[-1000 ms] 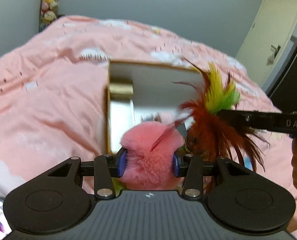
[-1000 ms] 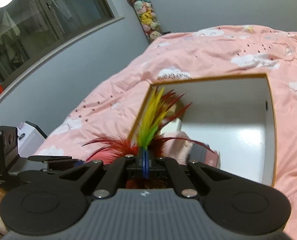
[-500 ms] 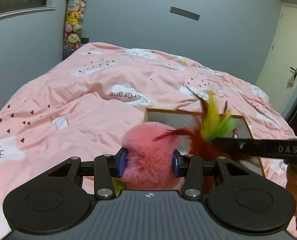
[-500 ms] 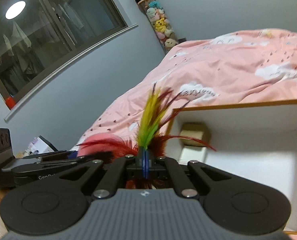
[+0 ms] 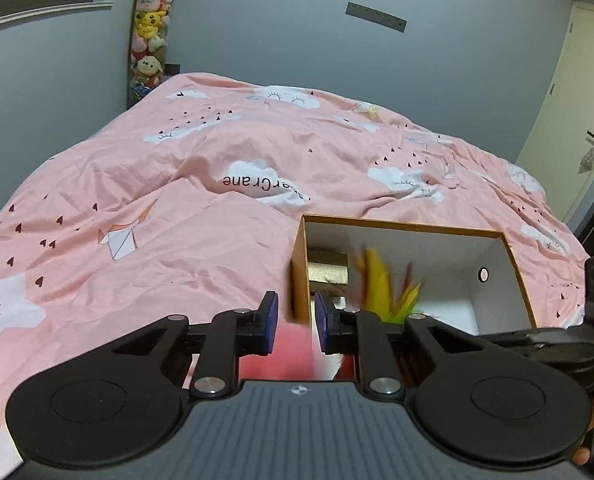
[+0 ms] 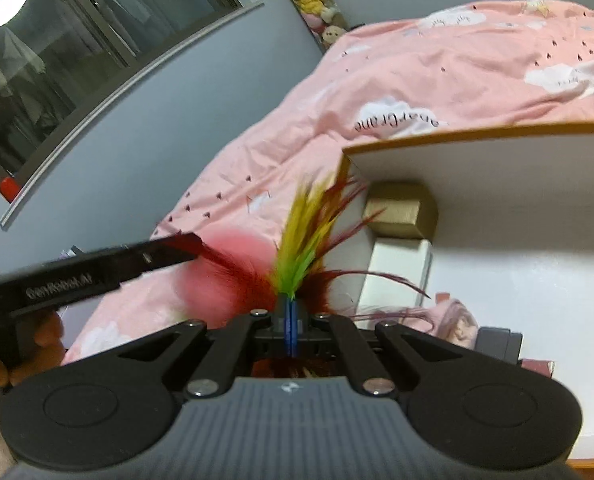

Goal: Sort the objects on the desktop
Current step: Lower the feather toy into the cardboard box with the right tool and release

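Both narrow: left gripper [image 5: 295, 322] closing, right gripper [image 6: 291, 320] clamps feathers [image 6: 301, 236]

Dim, even indoor light. A round ceiling lamp [image 6: 8, 7] reflects as a bright spot in the dark window glass [image 6: 77, 64]. The white inside of the open cardboard box [image 6: 537, 280] glares, shadowed under its upper wall. The multicoloured feathers [image 6: 301, 240] and fluffy pink pompom [image 5: 293, 350] smear with motion blur. Fisheye bending curves the edges.

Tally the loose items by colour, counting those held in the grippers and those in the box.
Pink: 2, the pompom and an item in the box
Gold: 1, the block
Multicolour: 1, the feather toy
Dark: 1, a case
Total: 5
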The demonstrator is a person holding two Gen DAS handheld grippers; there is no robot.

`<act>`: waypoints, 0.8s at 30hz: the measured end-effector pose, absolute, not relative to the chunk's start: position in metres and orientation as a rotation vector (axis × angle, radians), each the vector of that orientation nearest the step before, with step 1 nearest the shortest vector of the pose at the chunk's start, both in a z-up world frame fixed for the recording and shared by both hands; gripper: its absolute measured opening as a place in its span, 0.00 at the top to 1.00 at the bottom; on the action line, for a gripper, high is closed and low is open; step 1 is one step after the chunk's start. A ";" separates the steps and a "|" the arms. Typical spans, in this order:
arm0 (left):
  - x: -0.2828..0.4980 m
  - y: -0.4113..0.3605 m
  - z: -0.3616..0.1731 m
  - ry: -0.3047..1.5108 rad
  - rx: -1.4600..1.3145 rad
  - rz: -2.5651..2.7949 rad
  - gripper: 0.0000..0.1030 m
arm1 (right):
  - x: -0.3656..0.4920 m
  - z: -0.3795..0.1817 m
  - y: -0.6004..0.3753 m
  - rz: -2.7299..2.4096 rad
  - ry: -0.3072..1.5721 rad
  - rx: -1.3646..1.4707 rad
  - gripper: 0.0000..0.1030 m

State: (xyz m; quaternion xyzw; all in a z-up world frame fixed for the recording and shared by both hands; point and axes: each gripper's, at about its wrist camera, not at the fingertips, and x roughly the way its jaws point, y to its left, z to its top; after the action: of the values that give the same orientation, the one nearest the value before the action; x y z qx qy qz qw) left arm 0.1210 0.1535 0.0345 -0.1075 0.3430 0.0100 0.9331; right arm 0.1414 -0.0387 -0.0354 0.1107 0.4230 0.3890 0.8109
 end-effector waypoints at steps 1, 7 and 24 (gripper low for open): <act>0.123 0.152 0.034 0.702 -0.212 0.021 0.78 | 0.142 -0.039 -0.038 0.831 0.913 0.236 1.00; 0.130 0.147 0.032 0.713 -0.189 0.006 0.78 | 0.145 -0.051 -0.037 0.821 0.942 0.215 0.95; 0.149 0.161 -0.024 0.898 -0.171 0.078 0.46 | 0.140 -0.036 -0.085 0.709 0.838 0.223 0.75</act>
State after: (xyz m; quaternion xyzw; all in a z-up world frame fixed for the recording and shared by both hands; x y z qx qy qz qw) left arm 0.1495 0.1610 -0.0238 -0.0827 0.4333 0.0376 0.8966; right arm 0.1400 -0.0851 -0.0363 0.1059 0.3976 0.3363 0.8471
